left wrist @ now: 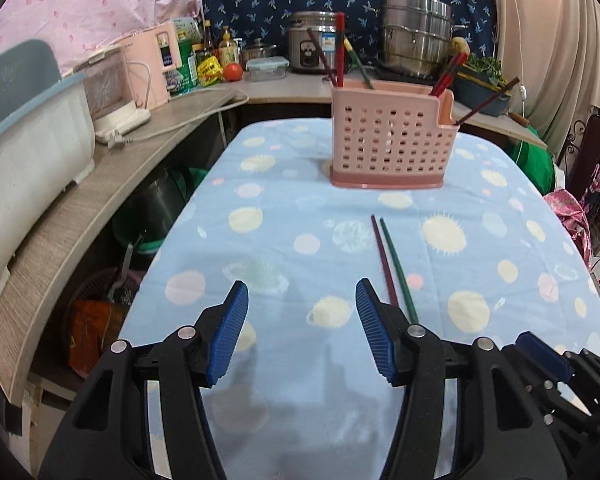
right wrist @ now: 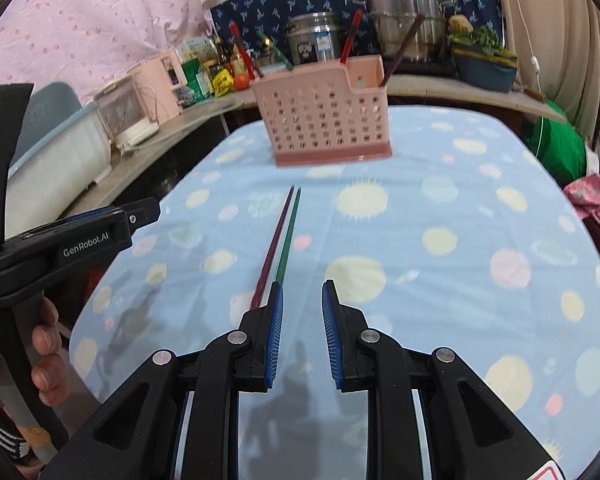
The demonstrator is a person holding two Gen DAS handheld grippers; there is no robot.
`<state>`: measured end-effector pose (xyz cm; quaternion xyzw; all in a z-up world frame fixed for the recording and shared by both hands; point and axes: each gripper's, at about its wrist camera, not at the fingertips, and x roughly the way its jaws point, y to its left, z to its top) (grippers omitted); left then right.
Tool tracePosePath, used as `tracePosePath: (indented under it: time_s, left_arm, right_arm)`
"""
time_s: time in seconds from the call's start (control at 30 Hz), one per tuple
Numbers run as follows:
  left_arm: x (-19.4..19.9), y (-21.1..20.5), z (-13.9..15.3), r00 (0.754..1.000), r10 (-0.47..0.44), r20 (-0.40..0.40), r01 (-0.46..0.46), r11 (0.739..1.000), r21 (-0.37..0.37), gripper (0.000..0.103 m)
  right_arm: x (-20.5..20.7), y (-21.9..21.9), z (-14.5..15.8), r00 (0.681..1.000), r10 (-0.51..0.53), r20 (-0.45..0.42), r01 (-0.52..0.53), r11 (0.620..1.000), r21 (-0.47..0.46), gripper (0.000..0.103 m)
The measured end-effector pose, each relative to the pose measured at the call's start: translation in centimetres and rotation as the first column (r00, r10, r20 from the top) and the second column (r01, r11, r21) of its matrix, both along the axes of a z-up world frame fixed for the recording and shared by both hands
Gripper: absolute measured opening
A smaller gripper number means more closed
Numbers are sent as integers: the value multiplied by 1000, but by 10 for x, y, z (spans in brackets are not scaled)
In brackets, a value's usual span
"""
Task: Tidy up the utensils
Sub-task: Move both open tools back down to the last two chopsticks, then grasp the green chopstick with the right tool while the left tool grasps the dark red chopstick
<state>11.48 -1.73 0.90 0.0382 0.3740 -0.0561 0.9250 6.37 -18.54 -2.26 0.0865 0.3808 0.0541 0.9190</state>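
Two chopsticks (left wrist: 394,266) (flat) before caddy (left wrist: 392,140)

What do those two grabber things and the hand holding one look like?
Both the left gripper and right gripper are black plastic with ribbed blue pads and silver rivets. One body reads "GenRobot.AI" in white. The hand wears a black cuff with white stripes.

The near ends of the two chopsticks (right wrist: 278,248) vanish behind a gripper finger (right wrist: 274,332). Inside the pink holder (left wrist: 390,144), the lower parts of the standing chopsticks are hidden. The tablecloth's (right wrist: 440,280) near edge is cut off.
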Motion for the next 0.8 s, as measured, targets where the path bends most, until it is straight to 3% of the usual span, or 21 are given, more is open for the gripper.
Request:
tracePosePath:
  time_s: [0.33,0.7,0.8]
  left_arm:
    - [-15,0,-32,997,-12,-71,14,1000,21,53]
    - [-20,0,-51,992,-18,-125,20,1000,18,54]
    - [-21,-1,-53,991,-20,-131,22,1000,15,59]
  right_arm:
    - [-5,23,-35,997,46,-69,-45,999,4,21]
    - [2,32,-50,993,59,-98,-59,998,-1,21]
    - [2,35,-51,995,52,-88,-56,998,-36,15]
